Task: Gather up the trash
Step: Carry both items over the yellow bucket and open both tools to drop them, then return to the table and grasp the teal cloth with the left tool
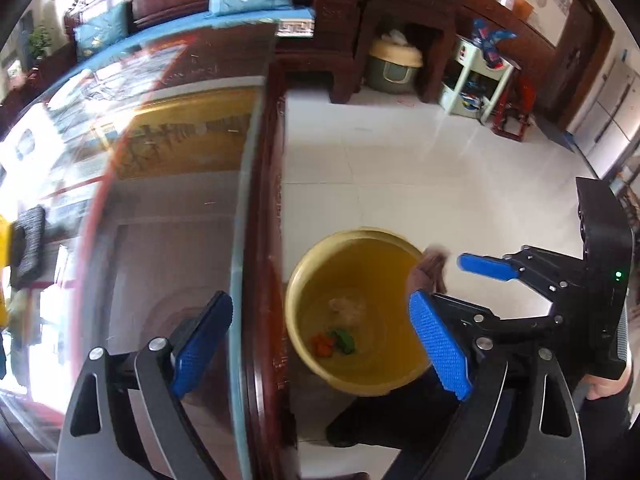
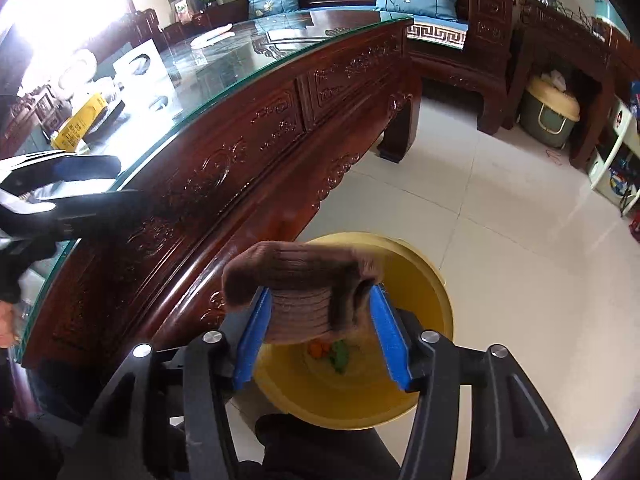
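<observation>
On the left wrist view my left gripper (image 1: 320, 344) hangs with its jaws spread wide and nothing between them, one finger over the glass-topped table (image 1: 168, 208), the other over the yellow bin (image 1: 312, 276) on the floor tiles; down in the bin I can make out orange and green scraps (image 1: 334, 343) and a pale crumpled lump; across at the far rim sits my right gripper (image 1: 440, 280), its blue pads on either side of something brown, though from here it is too blurred to read; switching to the right wrist view, it is plain: the right gripper (image 2: 320, 320) is pinching a brown ribbed cloth (image 2: 298, 280), a sock by the look of it, bunched between the pads and held above the bin's (image 2: 436, 276) mouth, beside the carved table (image 2: 240, 152) side; my call is the drop comes next, so I'd centre over the opening first, since the cloth's left end seems to overhang the rim nearest the table; then spread the jaws fully, as the ribbed knit may cling to the textured pads.
</observation>
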Demonstrator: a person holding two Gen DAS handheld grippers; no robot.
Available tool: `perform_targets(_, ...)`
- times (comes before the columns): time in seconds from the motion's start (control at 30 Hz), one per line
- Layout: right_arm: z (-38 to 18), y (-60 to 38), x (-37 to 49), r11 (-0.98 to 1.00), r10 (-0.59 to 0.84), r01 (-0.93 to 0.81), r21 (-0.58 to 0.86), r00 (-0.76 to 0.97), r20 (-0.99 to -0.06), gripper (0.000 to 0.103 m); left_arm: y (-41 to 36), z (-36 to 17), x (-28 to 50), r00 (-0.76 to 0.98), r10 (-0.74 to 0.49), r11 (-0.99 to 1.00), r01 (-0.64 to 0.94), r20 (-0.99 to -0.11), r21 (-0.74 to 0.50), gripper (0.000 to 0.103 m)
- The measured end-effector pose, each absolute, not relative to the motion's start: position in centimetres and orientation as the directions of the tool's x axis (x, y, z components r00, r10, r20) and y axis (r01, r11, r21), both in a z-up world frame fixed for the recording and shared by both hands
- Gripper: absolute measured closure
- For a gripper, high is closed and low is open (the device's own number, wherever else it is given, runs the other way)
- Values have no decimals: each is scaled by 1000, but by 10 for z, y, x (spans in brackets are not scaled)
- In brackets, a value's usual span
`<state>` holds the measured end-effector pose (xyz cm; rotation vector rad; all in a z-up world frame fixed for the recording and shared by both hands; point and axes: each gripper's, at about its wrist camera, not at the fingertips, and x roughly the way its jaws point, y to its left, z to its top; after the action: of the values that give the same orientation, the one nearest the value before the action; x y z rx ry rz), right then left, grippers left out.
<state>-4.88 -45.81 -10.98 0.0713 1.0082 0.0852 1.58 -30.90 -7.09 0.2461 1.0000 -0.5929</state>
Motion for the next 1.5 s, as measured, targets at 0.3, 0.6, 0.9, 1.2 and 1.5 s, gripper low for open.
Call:
perform_targets(0.3,-84,-440,-48,997,7,54,48,584,-812,42,-257,-47,3,410,-455,798,581,-791,-158,13)
perform_targets(0.6,-31,-359,-44,975,220,-153,158,703,-676,36,-177,-12,-15,578,-408,868,486,-707,-103,11)
perform_targets(0.9,-3,-256,-34,936,326,-338,93,740,-588,8,-80,-8,-10,682,-218,966,250,-698,-57,5)
perform_targets(1.2,-5,-198,-19,922,369,-359,145,704,-607,8,0,-18,2,697,-88,996,86,-712,-39,4)
perform_targets(1.5,-12,-182,-15,907,392,-397,141,672,-628,8,16,-46,47,650,-82,996,82,-755,-38,4)
